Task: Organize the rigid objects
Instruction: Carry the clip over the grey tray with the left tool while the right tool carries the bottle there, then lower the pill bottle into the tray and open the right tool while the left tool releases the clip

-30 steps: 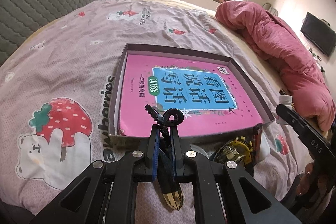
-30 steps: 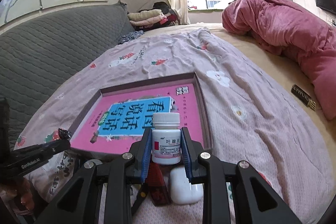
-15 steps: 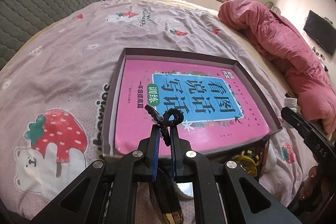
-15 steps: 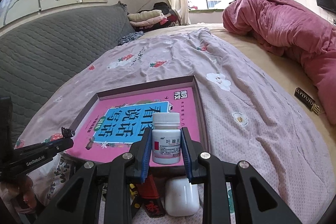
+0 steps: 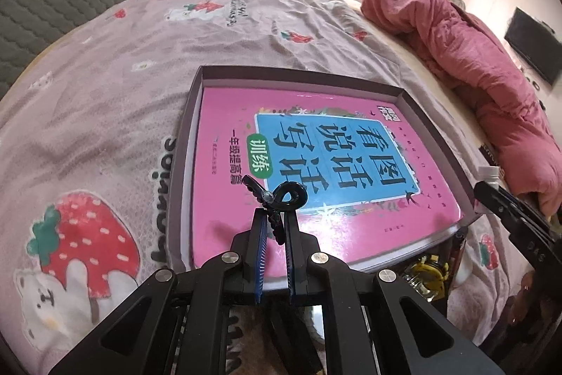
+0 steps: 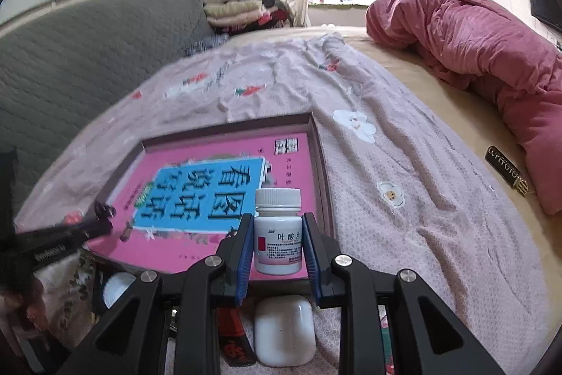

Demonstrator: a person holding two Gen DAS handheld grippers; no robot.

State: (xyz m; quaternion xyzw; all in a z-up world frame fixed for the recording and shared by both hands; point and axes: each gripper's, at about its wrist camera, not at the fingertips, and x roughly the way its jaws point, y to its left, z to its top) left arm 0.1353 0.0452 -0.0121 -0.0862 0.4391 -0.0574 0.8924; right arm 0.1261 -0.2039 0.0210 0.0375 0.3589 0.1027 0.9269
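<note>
Since a second earlier, both grippers had been carried forward, so that the black hair clip and the pill bottle were seen over the pink book rather than short of the tray's near edge. Nearest the right wrist camera, a white earbud case (image 6: 283,334) and a red-and-black packet (image 6: 233,340) were seen lying on the bedspread (image 6: 404,234) below the right gripper (image 6: 278,236), just outside the tray. That gripper was closed on the white pill bottle (image 6: 278,231), which was held upright between the blue pads above the tray's near right corner. The left gripper (image 5: 273,224) was clamped on the black hair clip (image 5: 277,199), whose looped end stood out past the fingertips over the near part of the book. A yellow round object (image 5: 426,271) was glimpsed beside the tray's near corner; what it was could not be told. Beyond, the pink book (image 5: 316,164) was seen lying flat inside the shallow dark tray (image 5: 182,143). Farther off, a pink quilt (image 6: 474,34) was heaped at the bed's right side.
</note>
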